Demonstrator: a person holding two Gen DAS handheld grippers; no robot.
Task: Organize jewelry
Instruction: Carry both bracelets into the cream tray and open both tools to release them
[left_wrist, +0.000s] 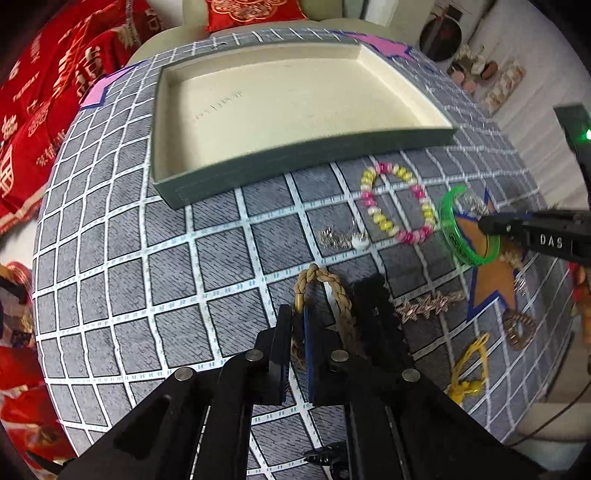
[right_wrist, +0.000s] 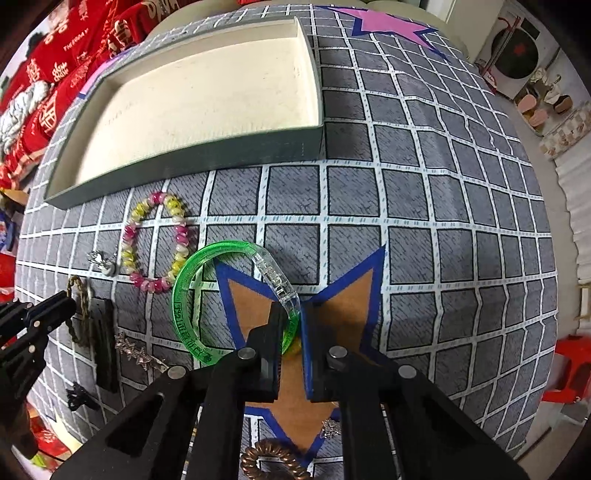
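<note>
An empty cream-lined tray (left_wrist: 236, 173) (right_wrist: 177, 166) sits at the back of the gridded cloth. My left gripper (left_wrist: 297, 334) is shut on a tan braided bracelet (left_wrist: 334, 286), seen also in the right wrist view (right_wrist: 83, 299). My right gripper (right_wrist: 295, 328) is shut on a green translucent bangle (right_wrist: 184, 295) and holds it over the orange star; the bangle also shows in the left wrist view (left_wrist: 452, 229). A pink-and-yellow bead bracelet (left_wrist: 397, 201) (right_wrist: 155, 240) lies between the tray and both grippers.
A silver chain with a white bead (left_wrist: 343, 238), a black comb clip (left_wrist: 376, 302), a star hairpin (left_wrist: 428, 304), a brown coil tie (left_wrist: 519, 328) and a yellow cord (left_wrist: 469, 369) lie on the cloth. Red fabric lies at left.
</note>
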